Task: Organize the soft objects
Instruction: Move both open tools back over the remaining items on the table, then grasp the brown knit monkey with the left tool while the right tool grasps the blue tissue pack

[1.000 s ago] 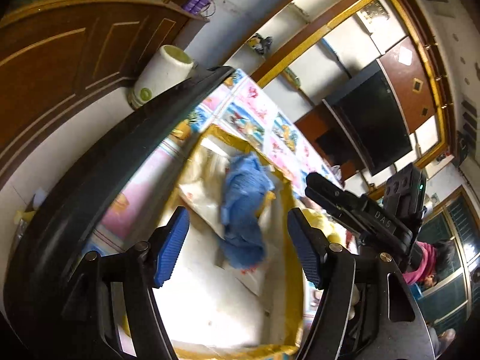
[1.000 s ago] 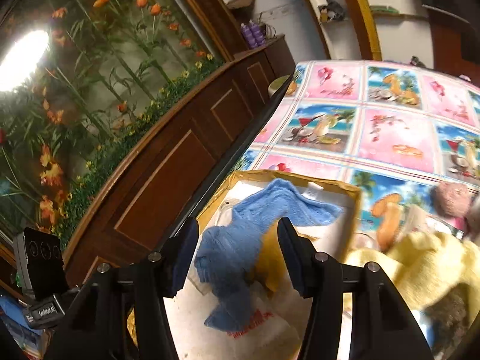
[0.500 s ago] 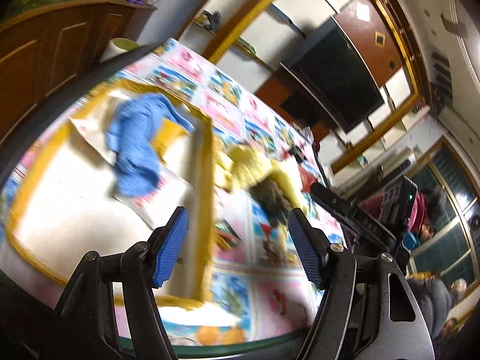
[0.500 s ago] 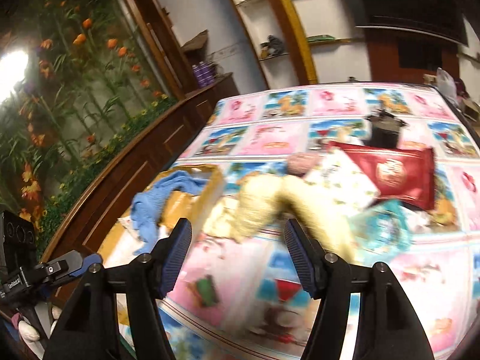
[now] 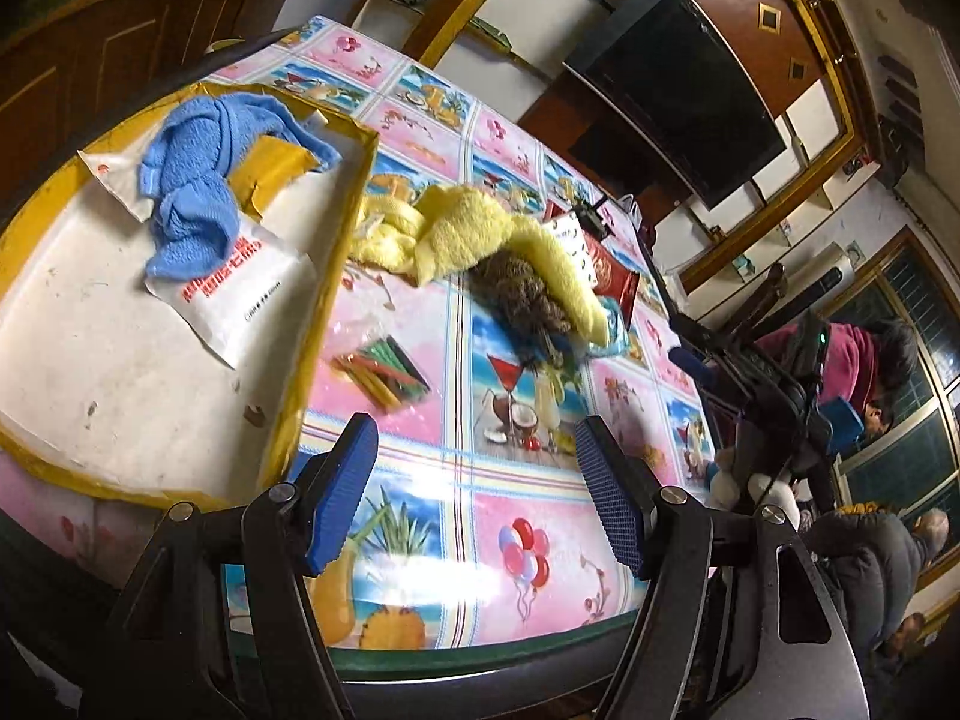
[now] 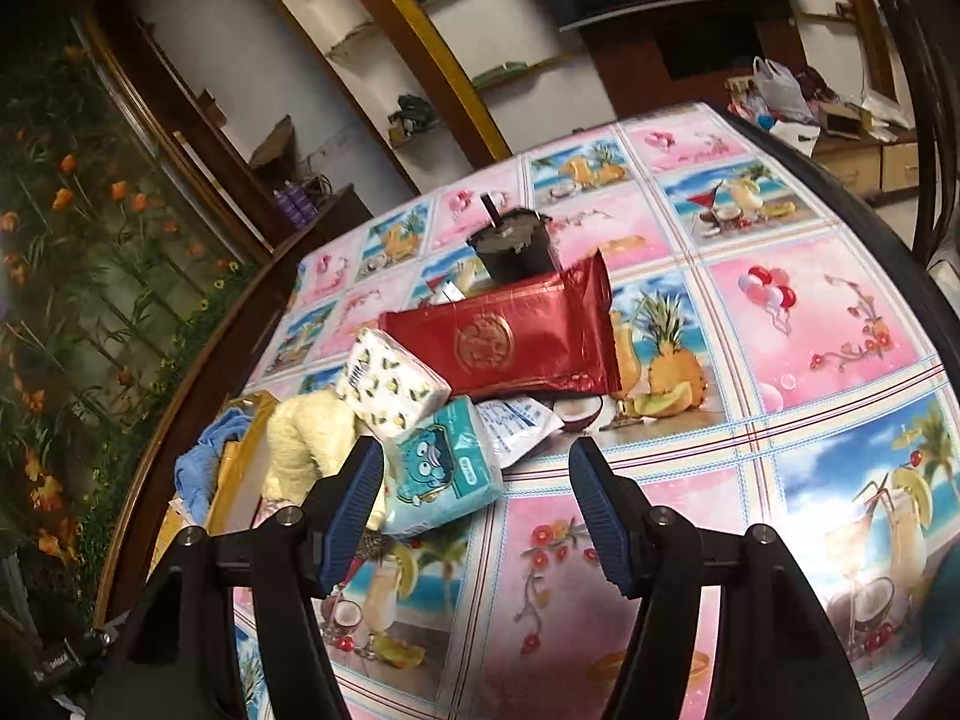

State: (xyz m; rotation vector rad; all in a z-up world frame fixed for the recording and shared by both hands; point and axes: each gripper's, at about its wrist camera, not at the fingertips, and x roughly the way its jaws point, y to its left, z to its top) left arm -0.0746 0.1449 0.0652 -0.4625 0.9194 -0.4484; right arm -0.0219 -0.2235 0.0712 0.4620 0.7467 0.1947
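A blue towel (image 5: 192,180) lies crumpled in the yellow-rimmed box (image 5: 336,276), partly on a white plastic packet (image 5: 234,288). Right of the box, a yellow towel (image 5: 480,234) is heaped on the table, with a brown fuzzy piece (image 5: 522,294) against it. My left gripper (image 5: 474,480) hangs open over the printed tablecloth near the front edge, with nothing between its pads. My right gripper (image 6: 477,492) is open too, just short of a teal tissue pack (image 6: 438,468). The yellow towel (image 6: 306,438) and blue towel (image 6: 204,462) show to its left.
A lemon-print tissue pack (image 6: 390,384), a red foil packet (image 6: 516,342) and a black cup with a straw (image 6: 510,246) stand behind the teal pack. A bag of coloured sticks (image 5: 384,372) lies beside the box. People sit past the table's right edge (image 5: 852,354).
Both grippers have swung away from the box and to the right over the table. The blue towel stays in the box. The right jaws stand wider than a second ago.
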